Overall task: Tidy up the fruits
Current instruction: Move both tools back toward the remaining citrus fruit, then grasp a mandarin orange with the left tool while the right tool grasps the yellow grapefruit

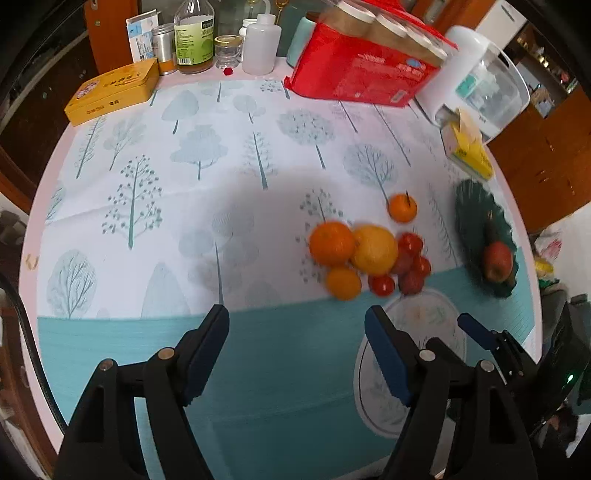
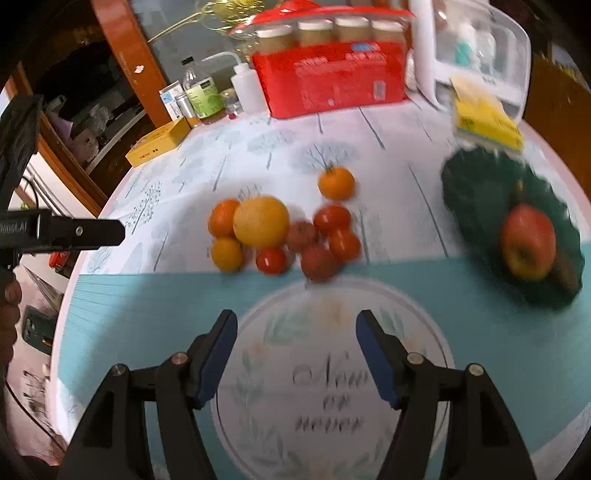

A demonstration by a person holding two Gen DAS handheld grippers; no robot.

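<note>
A pile of fruit lies mid-table: a big yellow-orange fruit [image 1: 374, 250] [image 2: 261, 220], oranges [image 1: 331, 243] [image 2: 223, 222], small tangerines [image 1: 343, 283] [image 2: 226, 253], and several red tomatoes [image 1: 412, 258] [image 2: 325, 240]. One stemmed tangerine [image 1: 402, 208] [image 2: 336, 183] sits apart behind them. A red apple [image 1: 498, 261] [image 2: 528, 242] lies in a dark green dish [image 1: 476, 206] [image 2: 476, 177] at the right. My left gripper [image 1: 295, 325] is open and empty, short of the pile. My right gripper [image 2: 296, 325] is open and empty over the round printed mat; it also shows in the left wrist view [image 1: 480, 332].
The back of the table holds a yellow tin [image 1: 112, 90], bottles and jars [image 1: 194, 35], a red package [image 1: 364, 70] [image 2: 332, 79], a white appliance [image 1: 480, 77] and a yellow tissue pack [image 1: 467, 147] [image 2: 485, 120]. The table's round edge curves on both sides.
</note>
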